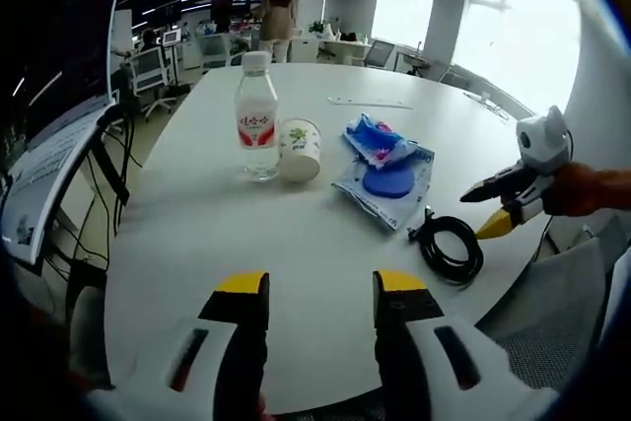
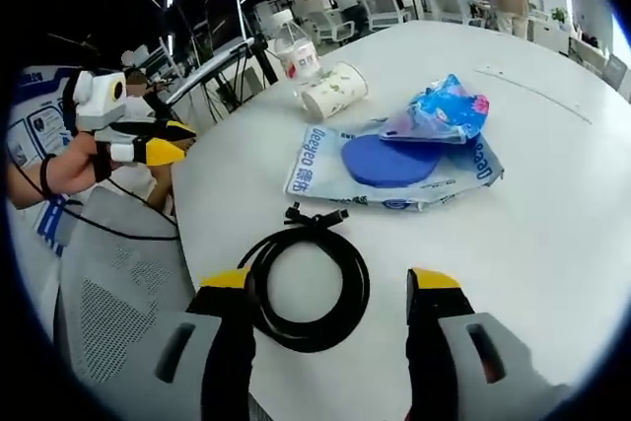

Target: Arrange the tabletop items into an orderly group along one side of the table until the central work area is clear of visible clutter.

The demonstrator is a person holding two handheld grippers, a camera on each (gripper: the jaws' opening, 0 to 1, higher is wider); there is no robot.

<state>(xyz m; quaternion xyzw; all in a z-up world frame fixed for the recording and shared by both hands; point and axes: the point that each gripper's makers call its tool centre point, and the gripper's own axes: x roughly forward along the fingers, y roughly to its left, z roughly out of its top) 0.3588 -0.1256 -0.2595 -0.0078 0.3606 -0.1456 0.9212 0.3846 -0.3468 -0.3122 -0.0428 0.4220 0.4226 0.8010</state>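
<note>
Left gripper (image 1: 317, 288) spread above bare near edge of white tabletop (image 1: 197, 234), right gripper (image 2: 330, 288) spread over coiled black cable (image 2: 306, 278) at tabletop edge, water bottle (image 1: 256, 115) touching paper cup (image 1: 300, 149), blue pouches (image 1: 386, 170) mid-table, far side open.

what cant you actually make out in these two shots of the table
- Blue disc: in the right gripper view the crumpled blue bag covers its far edge, so its full shape is hidden.
- Water bottle: label print too small to read in the left gripper view.
- Paper cup: lies on its side; its inside is too small to tell.
- Black cable: the right gripper's jaws cover its outer sides.
</note>
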